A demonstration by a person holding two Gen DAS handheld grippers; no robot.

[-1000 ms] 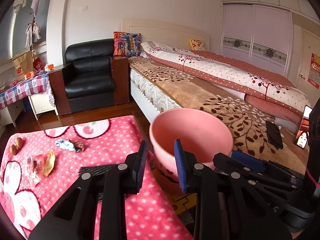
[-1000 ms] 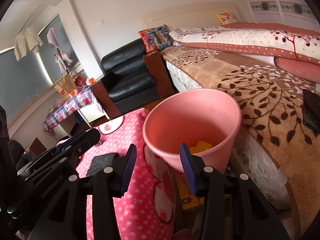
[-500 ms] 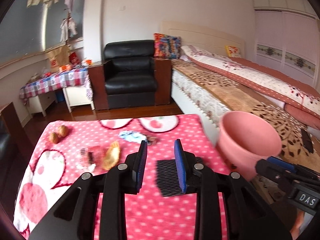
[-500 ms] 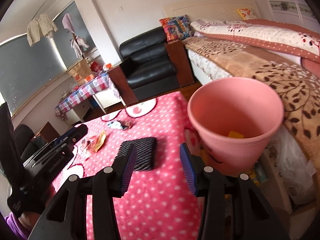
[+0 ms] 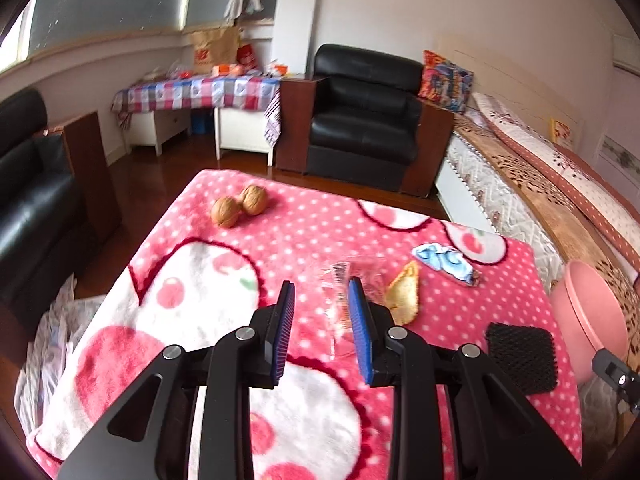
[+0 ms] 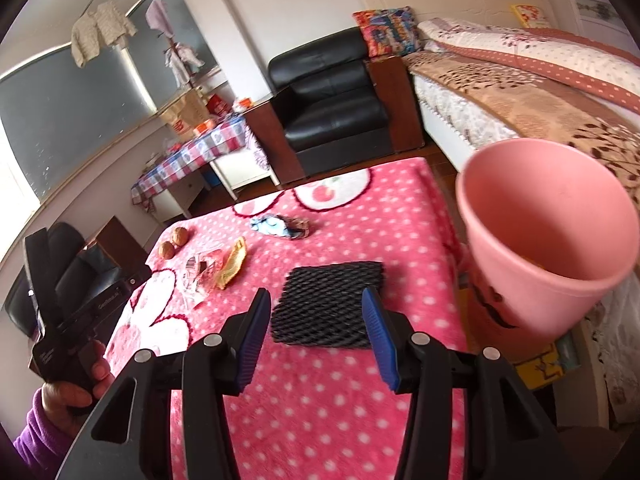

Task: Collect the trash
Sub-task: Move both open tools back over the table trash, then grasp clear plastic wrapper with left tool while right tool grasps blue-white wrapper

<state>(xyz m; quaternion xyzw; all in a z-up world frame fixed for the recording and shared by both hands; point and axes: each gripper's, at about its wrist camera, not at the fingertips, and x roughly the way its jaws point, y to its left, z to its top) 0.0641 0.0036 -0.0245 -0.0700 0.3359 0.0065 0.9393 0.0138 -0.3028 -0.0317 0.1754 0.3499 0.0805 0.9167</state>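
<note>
My left gripper [image 5: 321, 300] is open and empty above the pink dotted table cover [image 5: 240, 280], just short of a clear plastic wrapper [image 5: 340, 280] and a yellow peel [image 5: 405, 294]. A blue-white wrapper [image 5: 444, 258] lies beyond, a black foam net [image 5: 520, 356] to the right. My right gripper [image 6: 316, 320] is open and empty, with the black foam net [image 6: 328, 304] just past its tips. The pink bin [image 6: 548, 232] stands at the table's right edge with some yellow trash inside; it also shows in the left wrist view [image 5: 592, 320].
Two walnuts [image 5: 240, 206] lie at the far left of the cover. A black armchair [image 5: 364, 120] and a checkered side table [image 5: 196, 92] stand behind. The bed [image 6: 520, 92] runs along the right. The left gripper and hand [image 6: 72, 344] show at the right view's left edge.
Both grippers swung left, away from the pink bin and over the table. The left now faces the wrapper and peel, the right faces the black foam net. Both stayed open.
</note>
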